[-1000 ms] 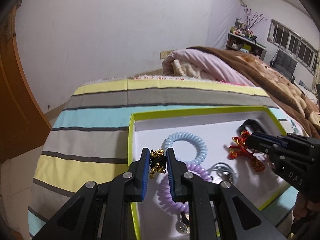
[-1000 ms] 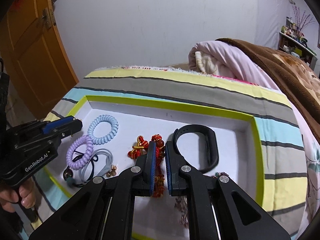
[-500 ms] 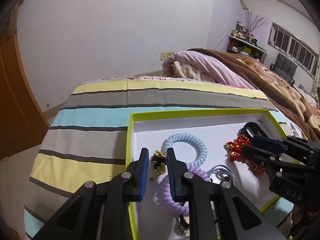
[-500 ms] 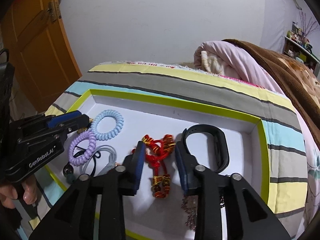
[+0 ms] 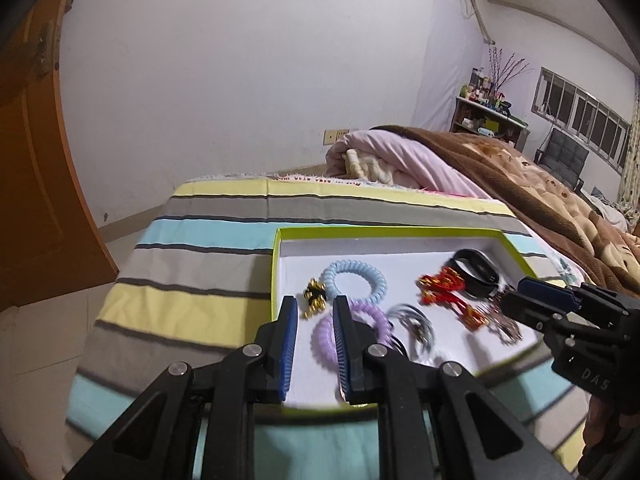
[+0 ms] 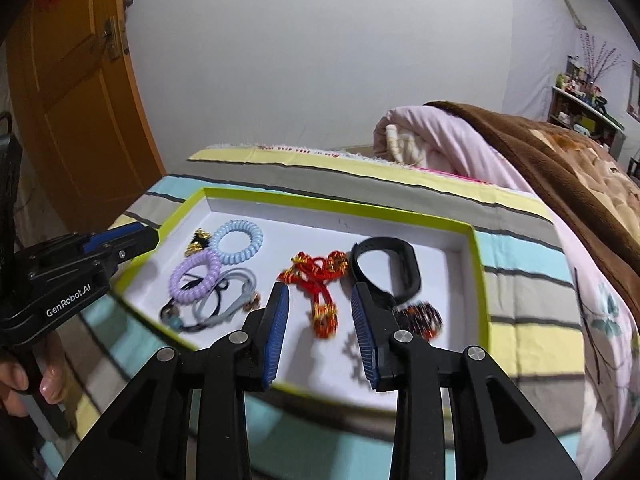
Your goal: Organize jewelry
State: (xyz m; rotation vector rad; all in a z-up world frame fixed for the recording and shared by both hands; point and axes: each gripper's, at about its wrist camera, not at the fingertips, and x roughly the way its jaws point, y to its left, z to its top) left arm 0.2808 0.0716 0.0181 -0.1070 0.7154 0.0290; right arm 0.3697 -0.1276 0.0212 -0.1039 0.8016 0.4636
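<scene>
Both claws open and empty, held above the near edge of the green-rimmed tray [image 6: 340, 206] on the striped bed [image 6: 520, 248]. Left claw [image 5: 315, 312]: jaws parted, nothing between the pads, with the gold-and-black charm [image 5: 314, 300] lying free in the tray just beyond the tips, at the left, beside the blue coil ring [image 5: 354, 282]. Right claw [image 6: 320, 292]: jaws wide apart, with the red knotted cord [image 6: 316, 276] flat on the tray floor in line with the gap, untouched. Black band [image 6: 386, 264] just right of the cord, purple coil ring [image 6: 196, 276] and grey hair ties [image 6: 236, 292] at the near left, a dark beaded piece [image 6: 420, 316] at the near right.

Seems to be a pause between placements, with all pieces inside the tray but some crowded or overlapping. Next, probably: choose one piece from the tangled near-left group, come down with the jaws astride one thin loop only, close softly, lift slowly so no neighbour is dragged along. Cannot tell from here whether the ties are knotted together.
</scene>
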